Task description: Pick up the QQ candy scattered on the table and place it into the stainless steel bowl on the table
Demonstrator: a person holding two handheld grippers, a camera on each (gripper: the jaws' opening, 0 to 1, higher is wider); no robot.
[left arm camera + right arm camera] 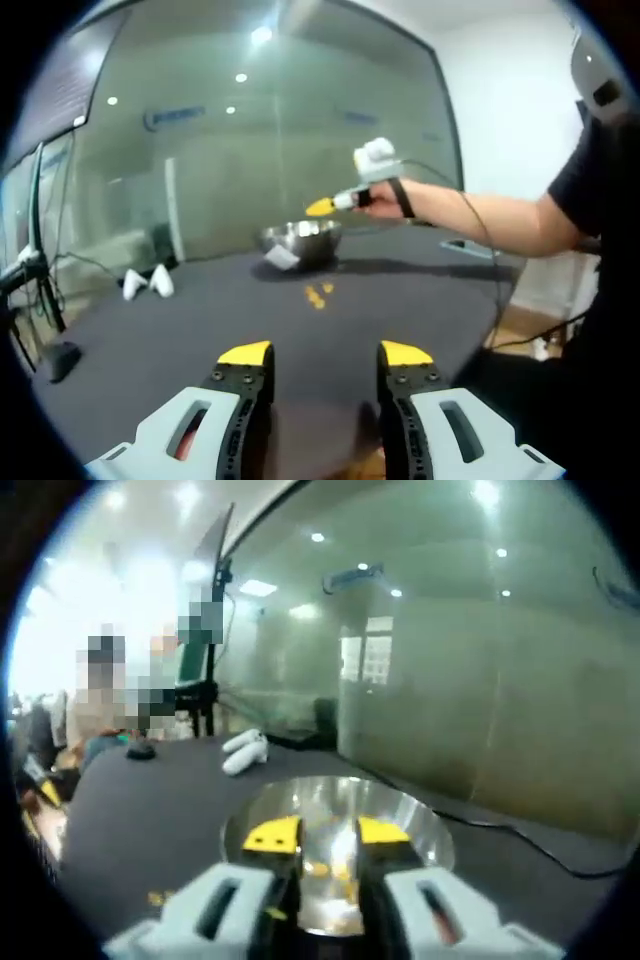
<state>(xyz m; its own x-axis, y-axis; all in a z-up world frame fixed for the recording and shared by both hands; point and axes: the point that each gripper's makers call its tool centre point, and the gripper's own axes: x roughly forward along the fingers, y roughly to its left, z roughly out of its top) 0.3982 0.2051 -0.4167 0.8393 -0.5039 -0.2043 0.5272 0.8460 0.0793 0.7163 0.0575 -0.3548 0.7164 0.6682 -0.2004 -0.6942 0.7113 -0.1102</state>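
At the bottom of the left gripper view, the left hand-held gripper (325,355) stands wide open and empty above the dark tabletop (150,330). Mid-frame lie yellow QQ candies (316,296); beyond them sits the stainless steel bowl (300,240). In the right gripper view, the right hand-held gripper (328,833), slightly parted, hangs over the bowl; whether it holds anything is unclear.

Even, moderately bright light is cast by round ceiling lamps, which are mirrored as spots in the glass wall (280,130). Straight lines are bent toward the edges by fisheye distortion in both views. The right gripper view is softened throughout by blur, and its far left side is washed out by glare. Bright reflections are carried inside the stainless steel bowl (420,830)
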